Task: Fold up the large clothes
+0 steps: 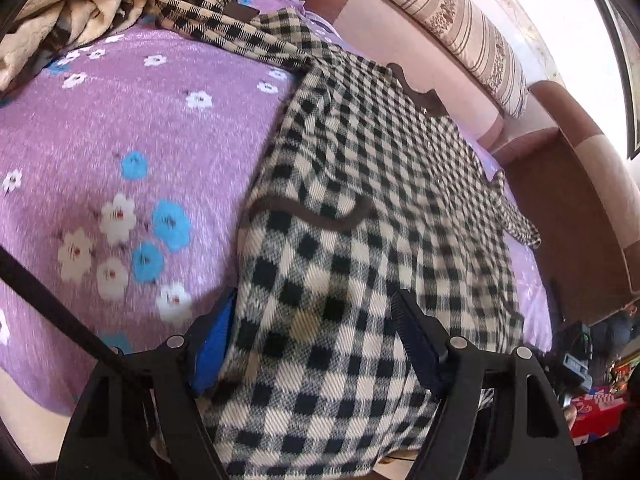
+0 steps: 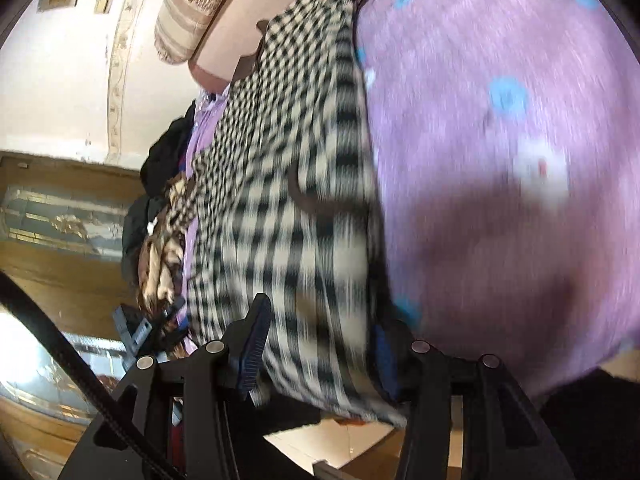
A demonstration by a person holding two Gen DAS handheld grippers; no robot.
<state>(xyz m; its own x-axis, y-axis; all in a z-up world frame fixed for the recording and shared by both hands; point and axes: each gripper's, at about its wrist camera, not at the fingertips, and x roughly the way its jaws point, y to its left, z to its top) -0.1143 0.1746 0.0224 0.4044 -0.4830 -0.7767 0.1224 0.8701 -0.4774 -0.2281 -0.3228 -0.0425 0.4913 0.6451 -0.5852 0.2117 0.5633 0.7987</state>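
Checked garment point(image 1: 360, 208) lay on the purple floral bed point(image 1: 120, 140), its hem between both grippers' fingers; grasp unclear. Only the right-wrist view showed wooden furniture point(image 2: 60, 208) at left.

Coarse woven checked coat point(image 1: 360, 208), fuzzy matt floral bedspread point(image 1: 140, 120), matt black plastic jaws.

A: Count of clothes on the purple bedspread point(image 1: 132, 128)?
B: One checked coat point(image 1: 360, 208) spread flat, with one brown-trimmed pocket point(image 1: 316, 216) showing. One heap of other fabric point(image 1: 80, 8) at the far corner of the bedspread.

A: Cushions?
B: One striped bolster point(image 1: 452, 24), lying on the headboard beyond the bedspread.

A: Grippers?
B: Two. One left gripper point(image 1: 316, 344) and one right gripper point(image 2: 320, 344), each with two fingers, both at the near edge of the bedspread.

A: Cables?
B: One black cable point(image 1: 52, 304), left of the bedspread's near edge.
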